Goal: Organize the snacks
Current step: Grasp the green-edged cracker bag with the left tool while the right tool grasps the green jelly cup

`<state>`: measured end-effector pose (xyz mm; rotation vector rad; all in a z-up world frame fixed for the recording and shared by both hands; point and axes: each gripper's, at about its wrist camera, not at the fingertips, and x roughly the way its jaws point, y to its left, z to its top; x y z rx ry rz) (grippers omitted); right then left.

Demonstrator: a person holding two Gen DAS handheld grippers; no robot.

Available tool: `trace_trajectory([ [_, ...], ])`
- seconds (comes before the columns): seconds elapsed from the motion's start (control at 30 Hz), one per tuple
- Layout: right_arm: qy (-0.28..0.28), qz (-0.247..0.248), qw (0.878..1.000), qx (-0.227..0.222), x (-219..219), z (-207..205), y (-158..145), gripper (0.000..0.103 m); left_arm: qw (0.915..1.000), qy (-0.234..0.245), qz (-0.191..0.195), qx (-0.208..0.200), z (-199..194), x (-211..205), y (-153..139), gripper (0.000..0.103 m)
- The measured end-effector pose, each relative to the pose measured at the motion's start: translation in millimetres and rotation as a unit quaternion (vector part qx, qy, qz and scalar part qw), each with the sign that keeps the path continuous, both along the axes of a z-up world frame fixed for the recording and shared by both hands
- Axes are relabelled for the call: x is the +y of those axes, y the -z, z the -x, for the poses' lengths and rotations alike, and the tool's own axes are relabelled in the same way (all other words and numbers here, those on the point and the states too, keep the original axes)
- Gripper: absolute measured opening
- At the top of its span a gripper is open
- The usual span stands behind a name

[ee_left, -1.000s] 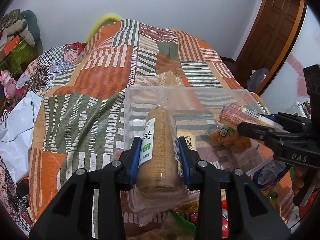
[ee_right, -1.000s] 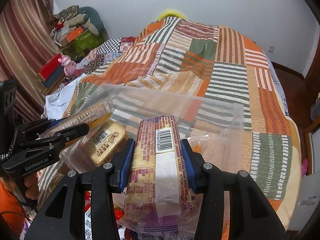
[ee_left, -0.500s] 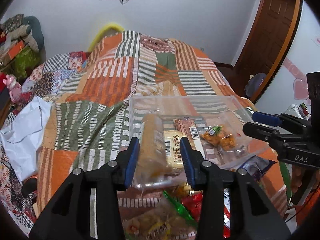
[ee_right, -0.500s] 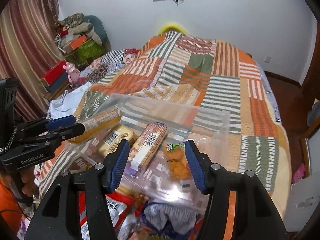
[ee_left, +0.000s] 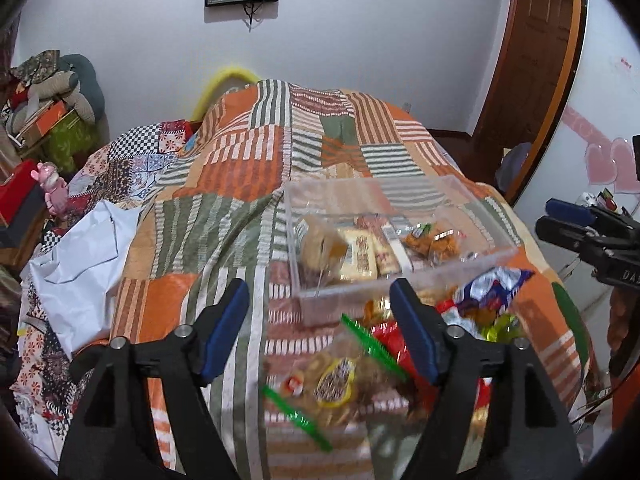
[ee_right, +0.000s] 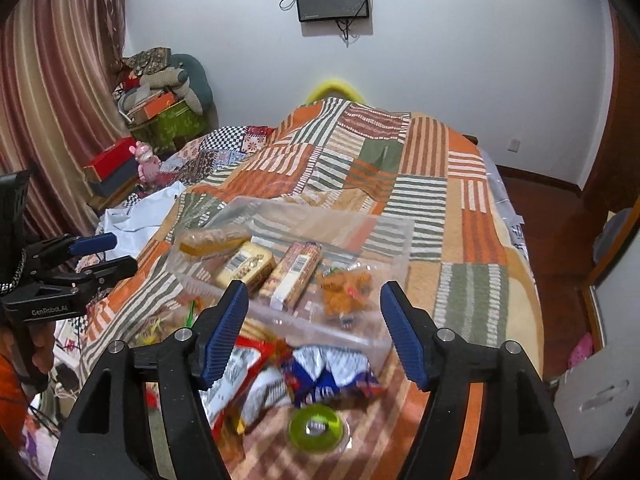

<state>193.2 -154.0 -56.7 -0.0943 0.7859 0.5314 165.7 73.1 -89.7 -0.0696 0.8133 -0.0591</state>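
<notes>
A clear plastic box (ee_left: 362, 185) sits on the patchwork bed. Inside it lie a brown biscuit roll (ee_left: 320, 248), a yellow pack (ee_left: 358, 254), a striped biscuit pack (ee_right: 294, 276) and an orange snack bag (ee_right: 346, 284). My left gripper (ee_left: 320, 292) hovers near the box's front wall, its jaws opening with nothing pressed between them. My right gripper (ee_right: 314, 292) hangs over the same front wall, jaws also opening and holding nothing. Loose snacks lie in front of the box: a blue-silver pack (ee_right: 332, 376), a red-white bag (ee_right: 244, 372) and a clear bag with green strips (ee_left: 340, 376).
A white cloth (ee_left: 80, 252) lies crumpled on the bed's left side. Boxes and soft toys (ee_right: 160, 104) are stacked in the far left corner by the curtain. A green round packet (ee_right: 316, 426) lies close below the right gripper. A wooden door (ee_left: 532, 60) stands at the right.
Both grippers let go of their packs, which now lie in the box. Both have opened and drawn back and up, bringing the loose snacks in front of the box into view.
</notes>
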Motion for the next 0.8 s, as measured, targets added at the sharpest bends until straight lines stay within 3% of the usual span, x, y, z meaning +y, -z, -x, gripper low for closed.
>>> trace_trajectory([
  [0.23,0.014,0.007,1.000,0.011,-12,20,16,0.069,0.9990,-0.003,0.009,0.044,20,6,26,0.078],
  [0.53,0.029,-0.009,0.997,0.072,-27,32,54,0.070,0.9954,0.008,0.019,0.093,31,1,64,0.079],
  [0.8,0.039,-0.021,0.992,0.116,-33,35,80,0.070,0.9923,0.010,0.019,0.122,17,-7,90,0.079],
])
